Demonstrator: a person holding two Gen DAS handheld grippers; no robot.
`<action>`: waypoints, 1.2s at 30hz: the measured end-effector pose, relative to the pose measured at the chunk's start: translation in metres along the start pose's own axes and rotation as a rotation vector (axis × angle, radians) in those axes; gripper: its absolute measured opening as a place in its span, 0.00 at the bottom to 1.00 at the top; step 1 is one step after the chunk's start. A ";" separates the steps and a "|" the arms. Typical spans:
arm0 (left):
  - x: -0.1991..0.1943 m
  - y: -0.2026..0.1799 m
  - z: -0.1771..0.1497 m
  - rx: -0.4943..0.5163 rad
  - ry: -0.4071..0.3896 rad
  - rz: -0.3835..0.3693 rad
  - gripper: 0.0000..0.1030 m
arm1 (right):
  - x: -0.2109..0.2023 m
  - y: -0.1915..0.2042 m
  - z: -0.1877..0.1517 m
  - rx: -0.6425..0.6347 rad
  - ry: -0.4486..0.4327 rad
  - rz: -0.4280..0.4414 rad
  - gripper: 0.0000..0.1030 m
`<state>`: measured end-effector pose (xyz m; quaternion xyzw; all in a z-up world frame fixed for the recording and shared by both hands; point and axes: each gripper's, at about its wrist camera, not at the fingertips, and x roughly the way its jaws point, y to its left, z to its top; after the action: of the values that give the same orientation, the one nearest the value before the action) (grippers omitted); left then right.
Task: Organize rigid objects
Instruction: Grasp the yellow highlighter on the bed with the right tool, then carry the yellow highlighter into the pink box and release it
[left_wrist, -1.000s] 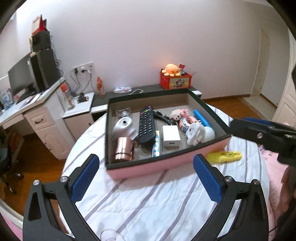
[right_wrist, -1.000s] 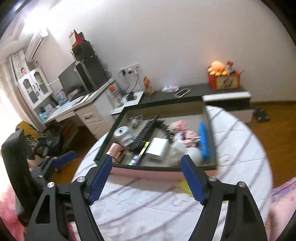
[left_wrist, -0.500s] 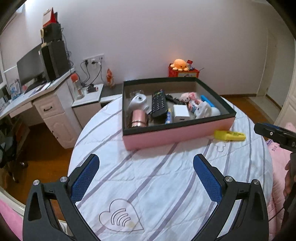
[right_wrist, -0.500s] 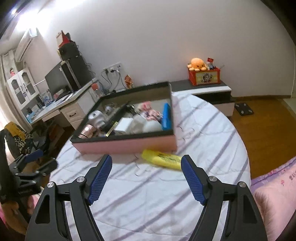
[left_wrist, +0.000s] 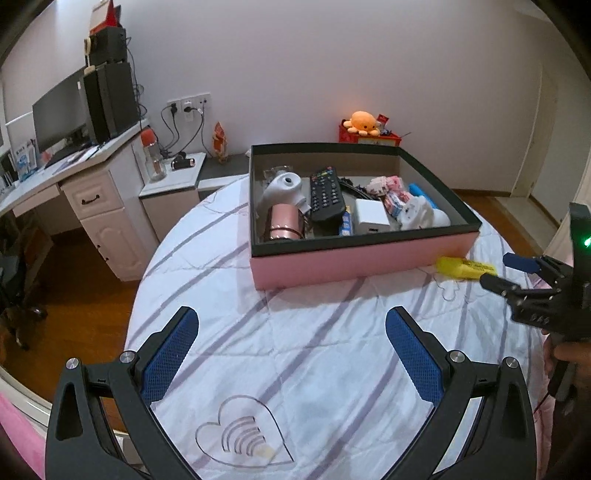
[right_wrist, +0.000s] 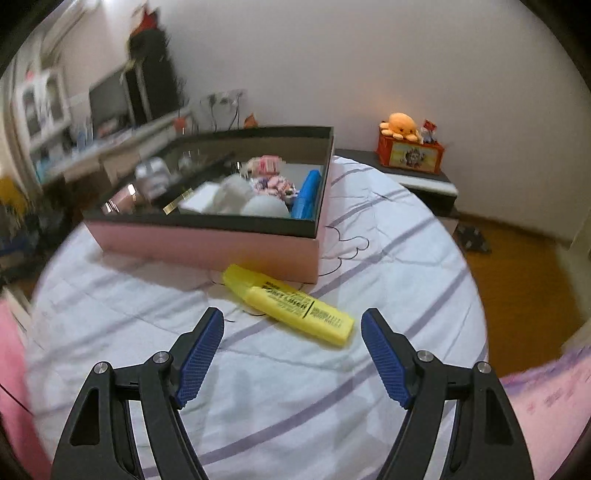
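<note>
Just outside the near corner of the pink cardboard box with a black rim (right_wrist: 207, 243), a yellow plastic highlighter marker (right_wrist: 291, 304) lies flat on the striped white cloth (right_wrist: 295, 387). Nearer than that box, the right gripper (right_wrist: 291, 345) hangs with jaws wide apart, holding nothing. Well short of the box, the left gripper (left_wrist: 291, 345) gapes equally wide and empty.

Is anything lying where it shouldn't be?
Yes. The yellow highlighter lies on the cloth just outside the pink box, near its corner, while everything else sits inside the box. The open right gripper is right in front of it, not touching.
</note>
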<state>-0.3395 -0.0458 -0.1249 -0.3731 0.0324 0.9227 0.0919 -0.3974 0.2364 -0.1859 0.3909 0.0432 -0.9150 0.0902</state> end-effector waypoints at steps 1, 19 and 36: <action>0.002 0.002 0.002 0.000 0.003 0.007 0.99 | 0.006 0.001 0.001 -0.034 0.014 -0.010 0.76; 0.053 0.030 0.037 -0.073 0.044 0.081 0.99 | 0.014 -0.025 -0.013 -0.040 0.083 0.093 0.33; 0.109 0.048 0.060 -0.092 0.121 0.046 0.28 | 0.020 -0.063 -0.008 0.151 0.074 -0.006 0.25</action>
<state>-0.4667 -0.0688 -0.1581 -0.4313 0.0040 0.9007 0.0515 -0.4176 0.2965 -0.2057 0.4299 -0.0217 -0.9009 0.0560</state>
